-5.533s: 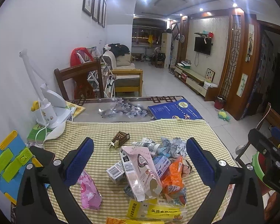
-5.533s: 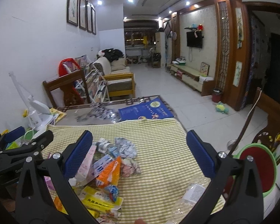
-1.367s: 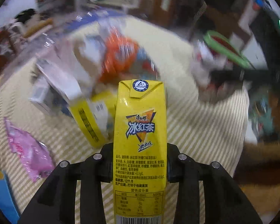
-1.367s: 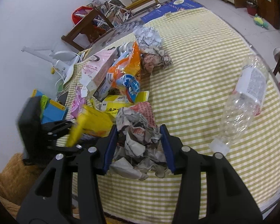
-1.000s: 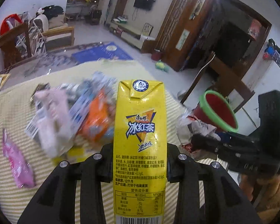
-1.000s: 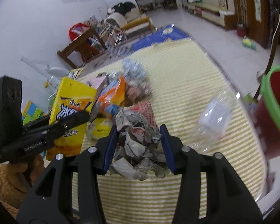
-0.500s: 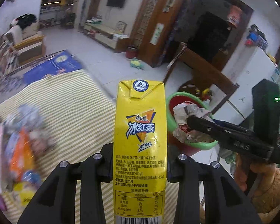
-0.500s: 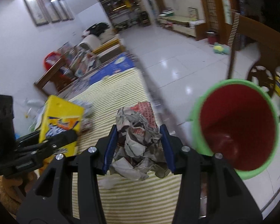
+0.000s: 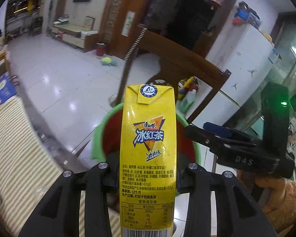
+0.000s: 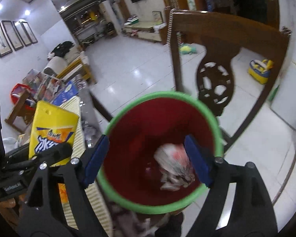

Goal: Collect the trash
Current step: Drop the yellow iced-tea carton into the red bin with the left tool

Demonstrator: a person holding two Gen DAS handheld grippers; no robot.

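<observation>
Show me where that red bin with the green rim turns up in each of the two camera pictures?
Left wrist view: the bin sits at center, mostly hidden behind the yellow drink carton.
Right wrist view: the bin fills the lower center, seen from above, crumpled paper inside.
Shared landmark: the carved wooden chair just beyond the bin.

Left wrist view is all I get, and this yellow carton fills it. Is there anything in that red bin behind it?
Observer: Yes. The right wrist view looks into the red bin, and a crumpled wad of paper lies inside.
Operator: Is the other gripper holding something?
Observer: No. The right gripper is open and empty above the bin's mouth.
Operator: And my carton, is it over the bin?
Observer: From the right side, the yellow carton sits left of the green rim, over the striped tablecloth, clamped in the left gripper.
</observation>
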